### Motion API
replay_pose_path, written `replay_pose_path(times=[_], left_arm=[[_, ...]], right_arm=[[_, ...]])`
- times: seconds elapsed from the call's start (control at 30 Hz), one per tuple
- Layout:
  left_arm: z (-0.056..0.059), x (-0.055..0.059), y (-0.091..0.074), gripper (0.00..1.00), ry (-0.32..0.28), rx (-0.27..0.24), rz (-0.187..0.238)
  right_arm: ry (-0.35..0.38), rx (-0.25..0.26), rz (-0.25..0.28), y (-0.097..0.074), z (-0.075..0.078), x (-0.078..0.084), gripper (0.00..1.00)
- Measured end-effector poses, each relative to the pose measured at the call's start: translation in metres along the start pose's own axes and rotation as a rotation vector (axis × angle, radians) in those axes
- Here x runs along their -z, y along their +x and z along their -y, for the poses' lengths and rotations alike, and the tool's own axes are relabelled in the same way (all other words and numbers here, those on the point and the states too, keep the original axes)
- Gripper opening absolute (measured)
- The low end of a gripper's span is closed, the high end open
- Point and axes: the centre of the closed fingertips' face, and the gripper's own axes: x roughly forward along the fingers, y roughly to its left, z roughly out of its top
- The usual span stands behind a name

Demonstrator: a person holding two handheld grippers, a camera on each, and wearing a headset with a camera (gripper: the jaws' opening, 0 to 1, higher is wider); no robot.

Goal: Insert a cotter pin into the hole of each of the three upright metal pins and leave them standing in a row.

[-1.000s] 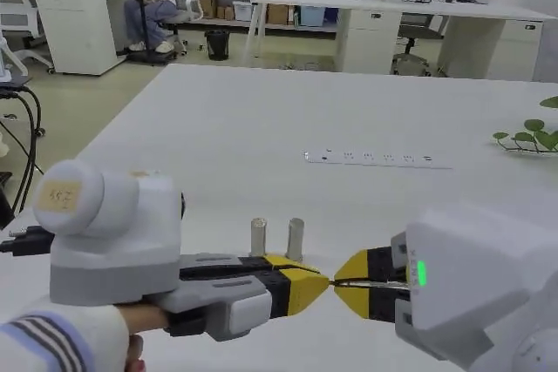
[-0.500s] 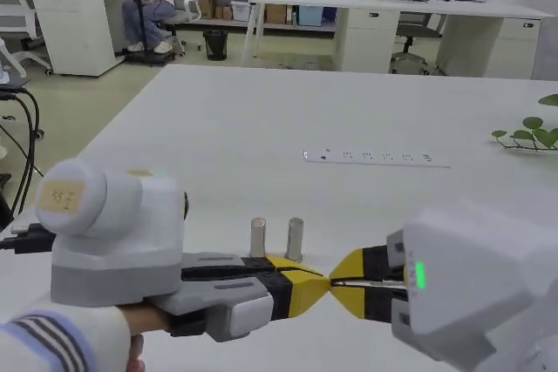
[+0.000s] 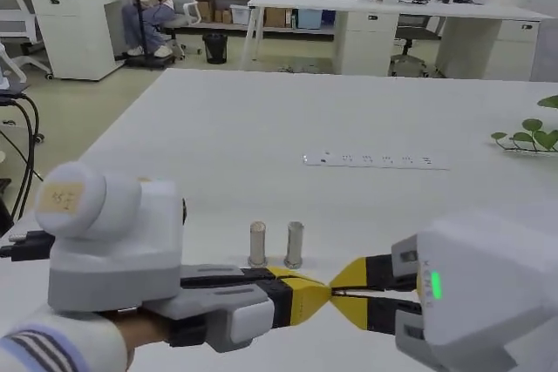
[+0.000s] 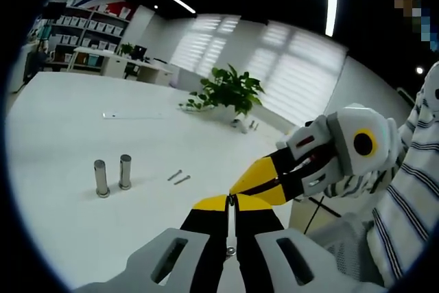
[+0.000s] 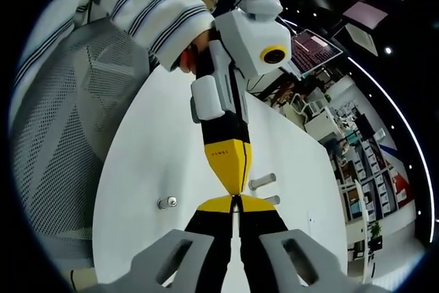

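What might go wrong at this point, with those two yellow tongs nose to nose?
The left tongs pinch a thin cotter pin while the right tongs meet them tip to tip; a slip there might drop it. The two upright metal pins stand just behind the tips, so a nudge may topple them.

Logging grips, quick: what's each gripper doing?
Left gripper: shut on thin silver metal piece.
Right gripper: shut; contents cannot be told.

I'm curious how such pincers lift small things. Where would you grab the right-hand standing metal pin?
Probably its upper shaft, coming down from above, jaws closing front and back: the pin stands upright, and its neighbour stands close on the left, leaving little room there.
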Motion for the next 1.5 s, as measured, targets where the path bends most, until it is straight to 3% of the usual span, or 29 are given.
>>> replay_pose_path(times=[0.13, 0.17, 0.2, 0.23, 0.27, 0.33, 0.5, 0.7, 0.8, 0.87, 0.9, 0.97, 1.1, 1.5], left_arm=[[0.000, 0.003, 0.001, 0.00, 0.017, -0.007, -0.013], [0.000, 0.004, 0.001, 0.00, 0.022, -0.011, -0.018], [-0.001, 0.007, 0.001, 0.00, 0.033, -0.014, -0.031], [0.000, 0.008, 0.000, 0.00, 0.043, -0.011, -0.039], [0.001, 0.009, 0.000, 0.00, 0.060, -0.010, -0.047], [0.003, 0.011, -0.001, 0.00, 0.097, -0.011, -0.064], [0.006, 0.011, -0.003, 0.00, 0.158, -0.004, -0.086], [0.013, 0.009, -0.005, 0.00, 0.297, 0.027, -0.105], [0.016, 0.010, -0.006, 0.00, 0.334, 0.040, -0.117], [0.017, 0.010, -0.007, 0.00, 0.356, 0.047, -0.117], [0.018, 0.010, -0.007, 0.00, 0.363, 0.053, -0.116], [0.021, 0.011, -0.006, 0.00, 0.379, 0.070, -0.117], [0.025, 0.015, -0.006, 0.00, 0.424, 0.089, -0.131], [0.032, 0.020, -0.005, 0.00, 0.460, 0.132, -0.129]], right_arm=[[0.016, -0.006, 0.007, 0.001, -0.001, 0.002, 0.00], [0.042, -0.011, 0.029, 0.002, -0.002, 0.000, 0.07], [0.083, -0.008, 0.044, 0.003, -0.002, -0.001, 0.20], [0.086, 0.005, 0.038, 0.003, 0.001, 0.002, 0.26], [0.083, 0.001, 0.035, 0.003, 0.002, 0.003, 0.26], [0.096, -0.027, 0.025, 0.003, -0.002, 0.007, 0.21], [0.223, -0.079, 0.055, 0.003, -0.007, 0.011, 0.24], [0.441, -0.176, 0.121, 0.000, -0.014, 0.011, 0.19], [0.523, -0.210, 0.152, -0.003, -0.015, 0.010, 0.17], [0.556, -0.250, 0.167, -0.006, -0.018, 0.009, 0.14], [0.577, -0.297, 0.174, -0.008, -0.024, 0.008, 0.11], [0.631, -0.324, 0.192, -0.008, -0.026, 0.007, 0.11], [0.677, -0.338, 0.226, -0.011, -0.027, 0.004, 0.09], [0.718, -0.391, 0.227, -0.011, -0.041, 0.005, 0.02]])
